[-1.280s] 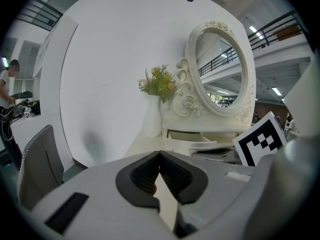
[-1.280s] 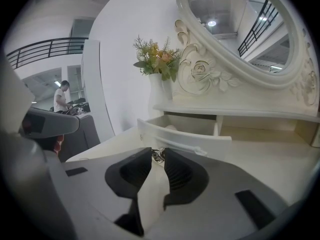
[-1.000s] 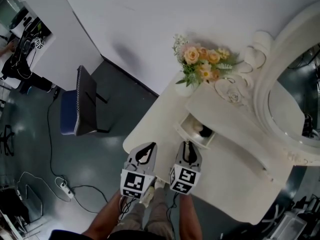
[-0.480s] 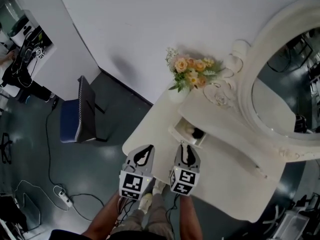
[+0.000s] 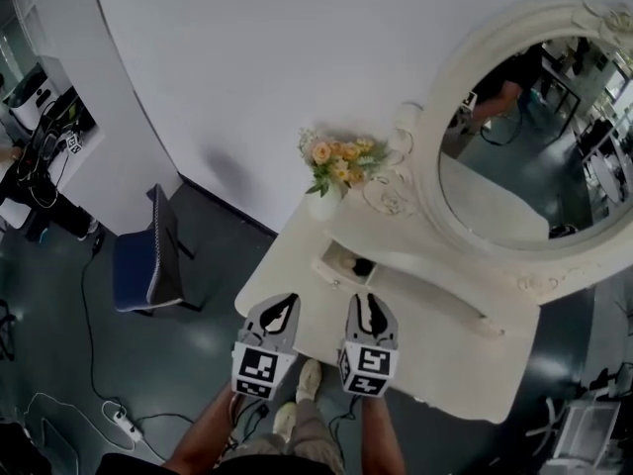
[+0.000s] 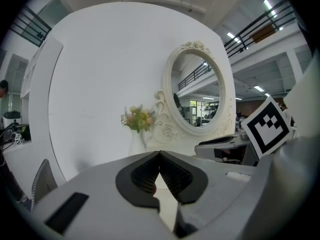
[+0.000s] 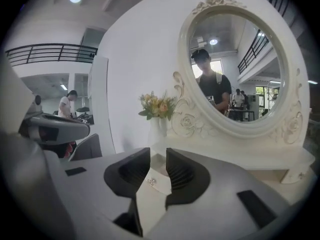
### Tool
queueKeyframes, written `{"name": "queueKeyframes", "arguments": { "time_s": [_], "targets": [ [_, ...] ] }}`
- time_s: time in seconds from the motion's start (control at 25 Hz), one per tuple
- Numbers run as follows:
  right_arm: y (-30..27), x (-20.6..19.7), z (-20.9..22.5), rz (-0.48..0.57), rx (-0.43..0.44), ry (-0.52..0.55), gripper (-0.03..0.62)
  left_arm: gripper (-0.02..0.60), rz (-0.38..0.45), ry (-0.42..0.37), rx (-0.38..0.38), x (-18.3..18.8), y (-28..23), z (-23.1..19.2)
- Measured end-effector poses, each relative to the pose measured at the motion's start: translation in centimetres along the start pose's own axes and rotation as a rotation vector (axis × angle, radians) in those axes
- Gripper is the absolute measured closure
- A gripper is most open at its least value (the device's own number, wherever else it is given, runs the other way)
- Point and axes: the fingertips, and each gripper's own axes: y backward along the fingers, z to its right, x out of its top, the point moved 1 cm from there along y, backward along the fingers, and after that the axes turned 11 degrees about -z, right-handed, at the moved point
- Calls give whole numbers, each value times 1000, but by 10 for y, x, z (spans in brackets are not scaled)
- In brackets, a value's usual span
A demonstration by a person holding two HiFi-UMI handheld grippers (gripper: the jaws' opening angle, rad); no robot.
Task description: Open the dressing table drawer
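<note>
The white dressing table [image 5: 435, 359] stands against the wall under an oval mirror [image 5: 514, 146]. Its small drawer [image 5: 339, 262] is pulled out from the raised shelf, with a dark thing inside. Both grippers hang side by side in front of the table's near edge, apart from the drawer. My left gripper [image 5: 280, 303] is shut with nothing in it, its pads meeting at the tips [image 6: 159, 154]. My right gripper [image 5: 368, 302] has a gap between its jaws, which are closing on nothing [image 7: 158, 156]. Through that gap I see the drawer's front and small knob [image 7: 150, 182].
A vase of peach and yellow flowers [image 5: 333, 166] stands at the table's back left corner. A blue-seated chair [image 5: 148, 260] stands to the left on the dark floor. Cables and a power strip [image 5: 121, 421] lie at the lower left. The person's legs are below the grippers.
Both grippers have risen away from the table. The view has lifted, so the mirror shows fully and the table looks smaller. The drawer stays pulled out.
</note>
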Motion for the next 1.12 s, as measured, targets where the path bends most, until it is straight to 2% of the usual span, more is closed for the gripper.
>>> {"name": "queueKeyframes", "arguments": {
  "time_s": [0.32, 0.6, 1.12],
  "targets": [
    [90, 27, 10, 113, -62, -2, 507, 580, 77, -54, -63, 32, 47, 43],
    [157, 16, 4, 147, -87, 2, 519, 580, 125, -86, -110, 43, 90, 75],
    [252, -22, -15, 184, -176, -12, 592, 580, 122, -127, -162, 15, 160, 109]
  ]
}}
